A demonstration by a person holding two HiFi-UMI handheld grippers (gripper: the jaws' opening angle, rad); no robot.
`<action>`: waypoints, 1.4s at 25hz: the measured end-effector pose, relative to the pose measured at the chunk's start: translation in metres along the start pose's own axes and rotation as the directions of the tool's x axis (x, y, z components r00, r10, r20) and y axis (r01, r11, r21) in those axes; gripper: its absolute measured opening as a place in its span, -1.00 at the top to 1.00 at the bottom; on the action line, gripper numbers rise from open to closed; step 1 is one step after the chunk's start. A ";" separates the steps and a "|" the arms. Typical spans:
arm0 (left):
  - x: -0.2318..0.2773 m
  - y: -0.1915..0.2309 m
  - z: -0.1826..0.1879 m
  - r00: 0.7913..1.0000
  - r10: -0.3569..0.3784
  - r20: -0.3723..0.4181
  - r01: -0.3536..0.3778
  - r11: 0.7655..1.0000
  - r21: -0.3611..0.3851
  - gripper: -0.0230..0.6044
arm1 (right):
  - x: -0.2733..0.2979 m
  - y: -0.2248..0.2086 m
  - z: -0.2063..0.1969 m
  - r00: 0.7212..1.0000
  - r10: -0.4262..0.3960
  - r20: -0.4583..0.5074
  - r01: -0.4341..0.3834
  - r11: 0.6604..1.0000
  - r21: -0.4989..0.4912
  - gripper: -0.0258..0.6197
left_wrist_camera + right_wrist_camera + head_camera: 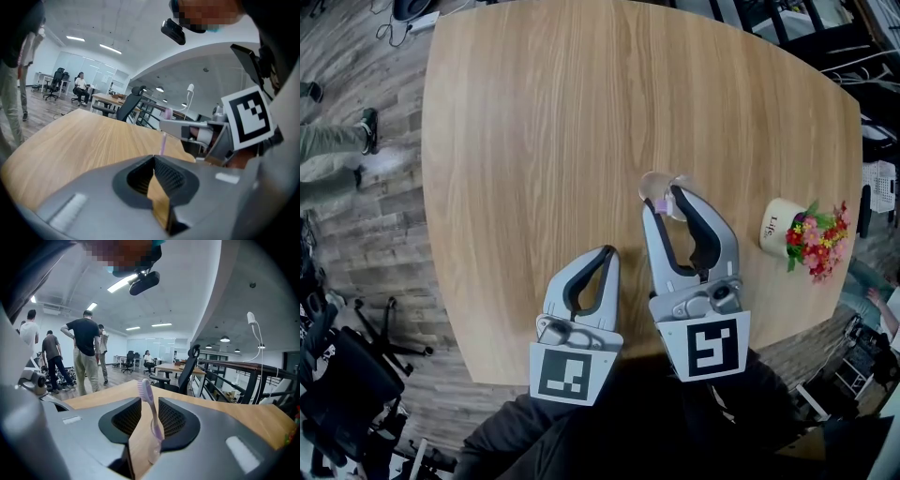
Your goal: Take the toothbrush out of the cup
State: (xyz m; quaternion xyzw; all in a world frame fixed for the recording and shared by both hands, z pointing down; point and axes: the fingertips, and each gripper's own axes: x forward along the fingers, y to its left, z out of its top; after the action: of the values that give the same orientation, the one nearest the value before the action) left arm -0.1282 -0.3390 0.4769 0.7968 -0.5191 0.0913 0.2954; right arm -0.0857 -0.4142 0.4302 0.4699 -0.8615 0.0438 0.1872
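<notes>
One purple toothbrush (150, 408) is standing near-upright, bristles up, in one clear cup (652, 182). The right gripper (664, 202) is gaping around it, while the left gripper (608, 253) is sitting closed and empty.

Cup (657, 184) half hidden behind right claw (664, 199) — toothbrush (148, 399) lower end blurred inside it

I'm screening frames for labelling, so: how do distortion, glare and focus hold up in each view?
Head view: evenly lit and sharp, though the table bows at its edges and the clear cup barely stands out from the wood. Left gripper view: heavy fisheye, dark corners, soft near foreground. Right gripper view: toothbrush in focus, ceiling lights blown out, same fisheye bend.
</notes>
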 end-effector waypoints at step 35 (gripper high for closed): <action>-0.017 -0.014 0.016 0.999 0.012 0.043 -0.014 0.999 0.037 0.90 | -0.024 -0.027 0.026 0.988 -0.120 0.095 0.114 0.992 0.060 0.83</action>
State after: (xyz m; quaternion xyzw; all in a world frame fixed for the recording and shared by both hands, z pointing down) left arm -0.1258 -0.3312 0.4513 0.8005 -0.5287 0.0857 0.2689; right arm -0.0588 -0.4163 0.3947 0.5262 -0.8391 0.0327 0.1339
